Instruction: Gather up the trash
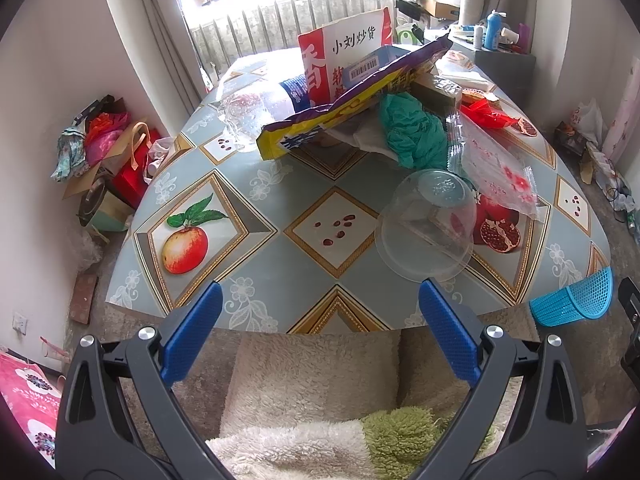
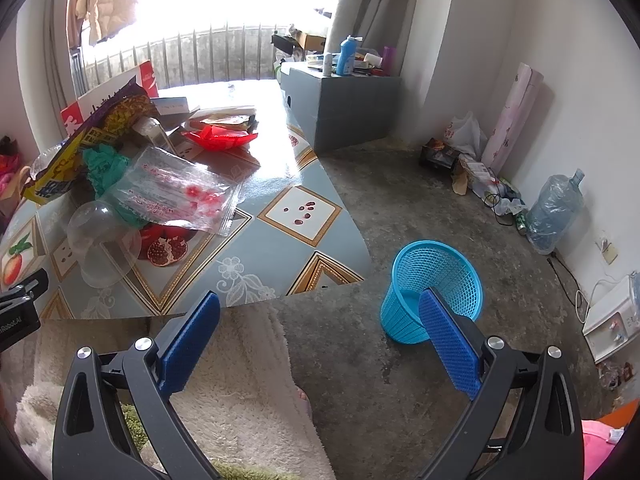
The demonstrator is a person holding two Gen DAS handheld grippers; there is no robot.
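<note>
While nothing is yet picked up, these are the risks as they look from here.

Trash: a heap lies on the table [image 1: 256, 216] toward its far edge and right side, reaching in to the middle.
Clear bowl: the clear bowl [image 1: 426, 228] sits upside down nearest the front edge, its far rim under the clear wrapper [image 1: 496, 168]; smooth and curved, it will likely slip from flat pads or skid toward the edge.
Wrapper: lifting the bowl may drag the wrapper along, or flick it off the right edge.
Green bag: the crumpled green bag [image 1: 412, 132] lies under the purple snack bag [image 1: 352, 100]; tugging it may tip that bag and the red-and-white bag [image 1: 340, 60] propped behind it.
Clear bottle: the clear bottle [image 1: 256, 112] lies on its side near the left edge and may roll off if the heap shifts.
Bin: the blue bin [image 2: 430, 290] stands on the floor, off the table's front right corner; light and narrow, it may be missed or knocked over.
Left tongs: the left tongs [image 1: 320, 334] hang before the front edge, spread wide, holding nothing.
Right tongs: the right tongs [image 2: 320, 338] hang over the floor near the bin, also spread wide and empty; one pad overlaps the bin in view, contact uncertain.
</note>
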